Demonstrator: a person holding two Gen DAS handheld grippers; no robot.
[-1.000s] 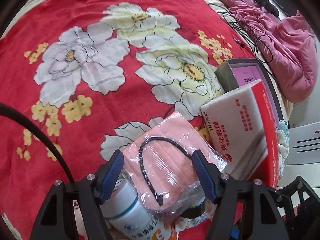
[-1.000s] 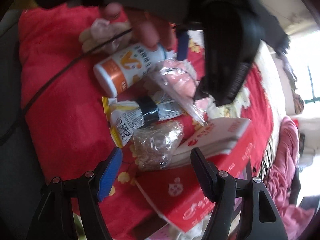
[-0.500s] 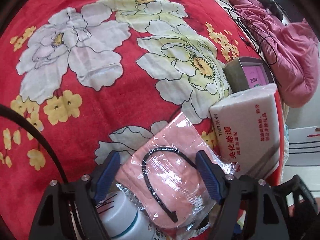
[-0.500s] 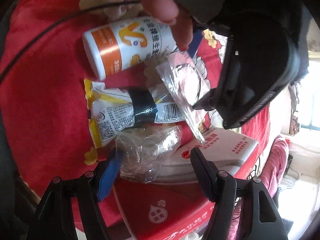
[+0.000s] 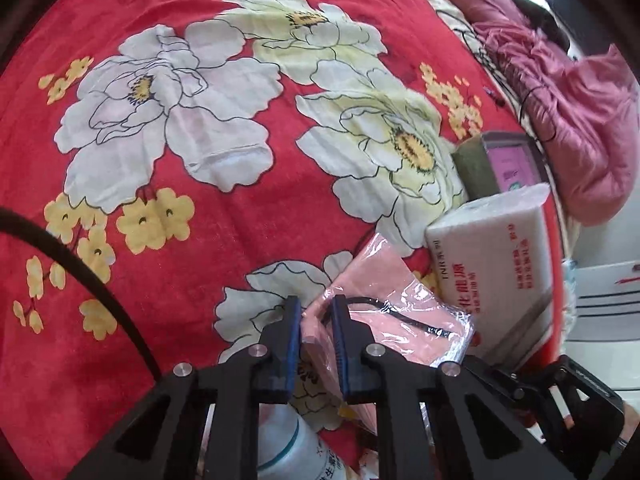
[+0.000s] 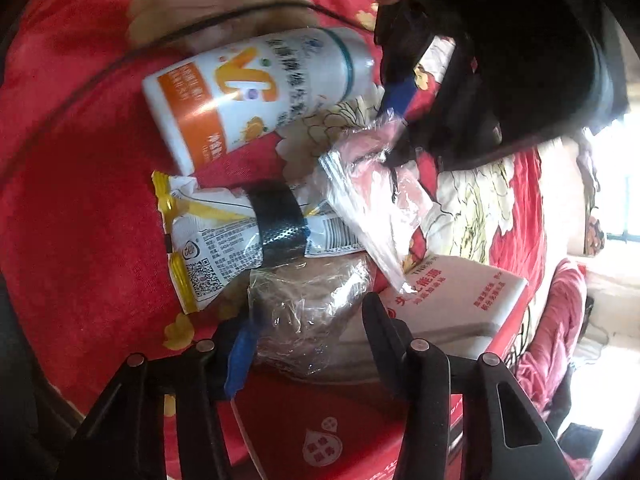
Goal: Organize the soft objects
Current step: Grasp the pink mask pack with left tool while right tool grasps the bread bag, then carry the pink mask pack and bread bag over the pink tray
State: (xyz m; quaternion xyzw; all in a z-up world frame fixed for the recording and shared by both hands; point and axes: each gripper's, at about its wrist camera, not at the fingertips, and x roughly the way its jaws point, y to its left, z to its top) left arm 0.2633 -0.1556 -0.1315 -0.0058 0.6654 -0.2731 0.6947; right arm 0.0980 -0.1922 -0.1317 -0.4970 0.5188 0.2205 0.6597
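Observation:
On the red floral bedspread (image 5: 240,240) lies a pink face mask in a clear wrapper (image 5: 384,300), with a black ear loop. My left gripper (image 5: 316,320) is closing, and its blue pads pinch the wrapper's near-left edge. The right wrist view shows the same packet (image 6: 372,192) hanging from that gripper. My right gripper (image 6: 310,330) is closing around a crumpled clear plastic bag (image 6: 312,304) with brownish contents. Both its fingers press on the bag's sides.
A white tissue pack (image 5: 500,264) rests on a red box (image 6: 320,432) right of the mask. An orange-and-white bottle (image 6: 248,96) and a yellow-edged snack packet (image 6: 216,240) lie beside the clear bag. A green box (image 5: 480,160) and pink quilt (image 5: 580,120) lie beyond.
Both grippers went from wide open to closed. The left now pinches the mask wrapper's edge and the right squeezes the clear bag, having come closer to it.

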